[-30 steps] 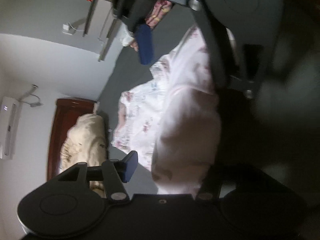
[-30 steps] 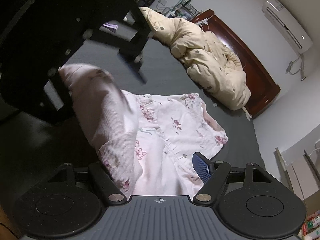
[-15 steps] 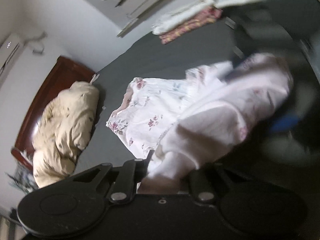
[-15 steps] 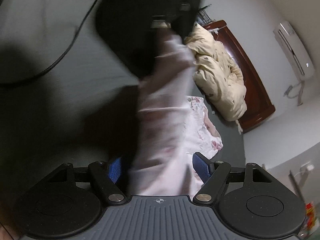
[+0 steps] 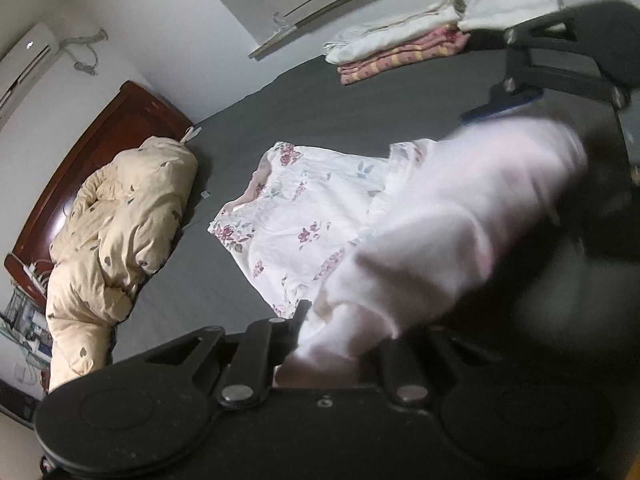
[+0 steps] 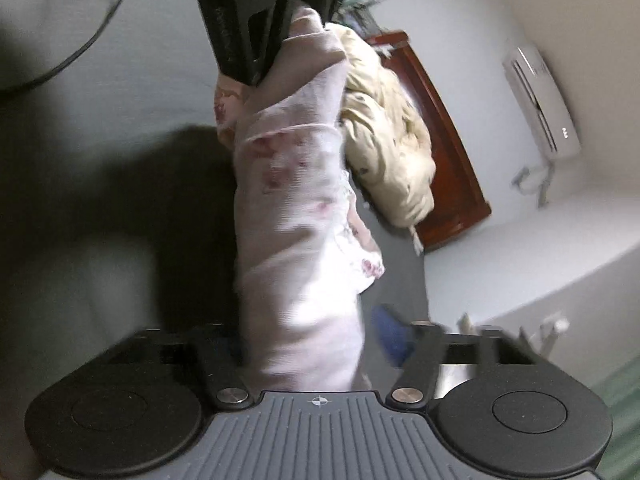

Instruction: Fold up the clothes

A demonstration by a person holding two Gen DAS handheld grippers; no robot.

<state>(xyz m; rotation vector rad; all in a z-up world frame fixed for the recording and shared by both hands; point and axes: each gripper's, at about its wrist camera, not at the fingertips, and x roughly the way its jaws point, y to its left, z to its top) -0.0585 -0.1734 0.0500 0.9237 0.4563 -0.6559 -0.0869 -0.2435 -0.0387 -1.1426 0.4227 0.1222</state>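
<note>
A pale pink floral garment (image 5: 312, 216) lies partly on the dark grey bed (image 5: 336, 112), with one edge lifted and stretched between both grippers. My left gripper (image 5: 332, 344) is shut on one end of that edge. My right gripper (image 6: 316, 344) holds the other end (image 6: 296, 216); its blue pad (image 6: 390, 336) shows beside the cloth, and the jaws look partly open around it. The right gripper also shows in the left wrist view (image 5: 560, 72), and the left gripper in the right wrist view (image 6: 272, 20). The cloth is motion-blurred.
A cream duvet (image 5: 108, 240) is bunched by the dark wooden headboard (image 5: 100, 136). A stack of folded clothes (image 5: 404, 48) sits at the bed's far edge. An air conditioner (image 6: 540, 100) hangs on the wall. A black cable (image 6: 92, 36) crosses the bed.
Both grippers have swung apart, pulling the lifted edge of the garment taut between them. The left view has rotated to look across the bed, and the right now looks along the stretched cloth.
</note>
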